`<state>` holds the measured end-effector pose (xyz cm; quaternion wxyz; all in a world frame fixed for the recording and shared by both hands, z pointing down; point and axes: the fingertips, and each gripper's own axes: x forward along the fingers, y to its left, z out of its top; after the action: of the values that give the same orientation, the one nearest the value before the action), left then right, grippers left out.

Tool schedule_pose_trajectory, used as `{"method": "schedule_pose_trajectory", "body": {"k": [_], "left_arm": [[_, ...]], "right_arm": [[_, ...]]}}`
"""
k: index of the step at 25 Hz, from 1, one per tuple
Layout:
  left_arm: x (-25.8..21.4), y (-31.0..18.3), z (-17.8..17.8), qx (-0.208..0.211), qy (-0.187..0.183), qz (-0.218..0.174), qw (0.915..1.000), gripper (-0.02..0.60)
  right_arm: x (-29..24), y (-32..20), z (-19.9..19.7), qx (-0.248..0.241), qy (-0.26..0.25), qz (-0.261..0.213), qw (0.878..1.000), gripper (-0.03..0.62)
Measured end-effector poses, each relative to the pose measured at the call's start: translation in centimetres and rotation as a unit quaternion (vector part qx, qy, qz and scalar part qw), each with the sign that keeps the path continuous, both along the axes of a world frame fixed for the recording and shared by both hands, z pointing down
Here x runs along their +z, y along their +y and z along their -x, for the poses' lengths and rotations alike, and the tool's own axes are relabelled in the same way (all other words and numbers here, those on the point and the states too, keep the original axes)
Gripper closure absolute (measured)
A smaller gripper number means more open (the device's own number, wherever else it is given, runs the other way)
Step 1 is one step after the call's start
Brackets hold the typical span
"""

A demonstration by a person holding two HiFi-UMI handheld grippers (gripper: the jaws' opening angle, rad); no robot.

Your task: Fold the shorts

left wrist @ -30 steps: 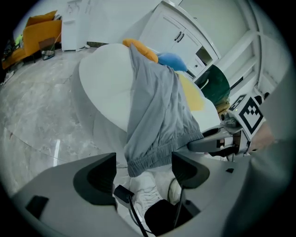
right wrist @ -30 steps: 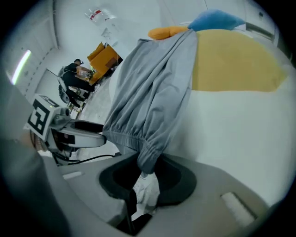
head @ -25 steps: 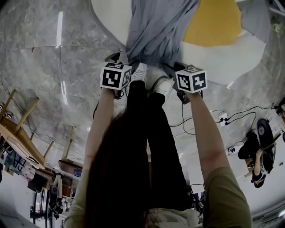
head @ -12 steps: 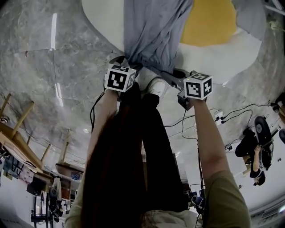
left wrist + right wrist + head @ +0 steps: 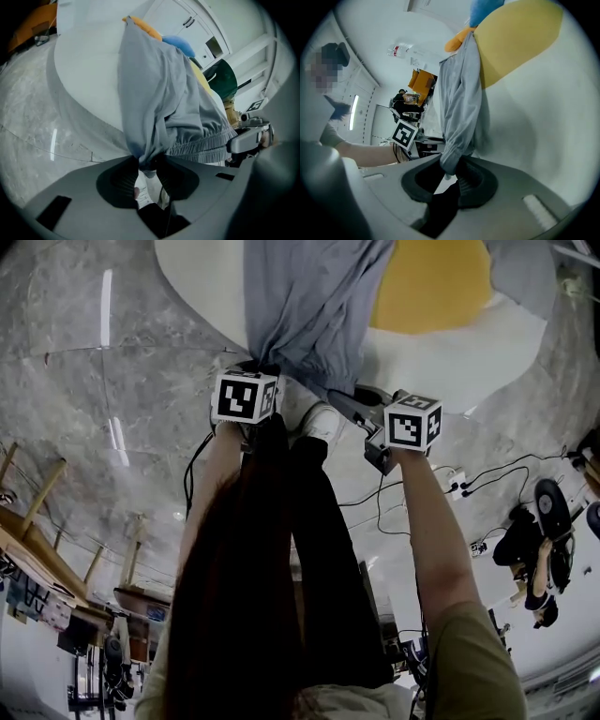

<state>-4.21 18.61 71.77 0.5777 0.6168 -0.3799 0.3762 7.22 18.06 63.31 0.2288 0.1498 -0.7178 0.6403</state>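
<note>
1. The grey shorts [image 5: 314, 296] lie across the near edge of the round white bench [image 5: 192, 277], and the waistband end is gathered toward the person.
2. The left tool [image 5: 149, 164] has just been closing and now pinches a bunched waistband corner. The right tool [image 5: 452, 174] is clamped on the other corner.
3. Risk, in my judgement: both grips hold only a small bunch of cloth near the pad tips, so an uneven pull could free one corner or twist the shorts.
4. The cloth looks soft and wrinkled, with an elastic, ruffled waistband.
</note>
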Motion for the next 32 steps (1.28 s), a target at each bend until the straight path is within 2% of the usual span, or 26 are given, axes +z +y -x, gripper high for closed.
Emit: {"method": "schedule_pose_trajectory", "body": {"k": [3,5,9,13,19,22,24,27,32], "left_arm": [[-1.0,0.2,0.6,0.009,-0.008,-0.005,0.9999,0.516],[-2.3,0.9,0.7,0.025,-0.006,-0.018,0.9995,0.527],[-5.0,3.0,-0.1,0.034,0.027,-0.034,0.9985,0.546],[-6.6,5.3,-0.6,0.009,0.056,-0.005,0.9984,0.548],[-9.4,9.7,-2.8,0.043,0.084,0.038,0.9948,0.548],[-11.9,12.0,-3.4,0.030,0.104,0.069,0.9917,0.548],[-13.1,12.8,-3.1,0.019,0.108,0.072,0.9913,0.548],[-15.4,9.8,-2.3,0.009,0.112,0.039,0.9929,0.548],[-15.9,-0.4,-0.5,0.015,0.101,-0.027,0.9945,0.548]], "right_arm": [[0.0,0.1,0.1,-0.026,0.014,-0.013,0.999,0.522],[0.0,0.2,0.1,-0.037,0.029,-0.023,0.999,0.522],[-1.2,0.4,-0.3,-0.019,0.037,-0.012,0.999,0.522],[-2.9,2.8,-1.1,-0.024,0.035,0.010,0.999,0.523],[-4.9,7.2,-3.6,0.002,0.045,0.066,0.997,0.523],[-6.3,9.9,-4.3,0.003,0.048,0.098,0.994,0.523],[-7.5,10.4,-4.2,0.007,0.043,0.108,0.993,0.523],[-9.2,7.8,-3.4,0.024,0.019,0.095,0.995,0.523],[-10.9,-1.0,-2.0,0.051,-0.025,0.057,0.997,0.523]]}}
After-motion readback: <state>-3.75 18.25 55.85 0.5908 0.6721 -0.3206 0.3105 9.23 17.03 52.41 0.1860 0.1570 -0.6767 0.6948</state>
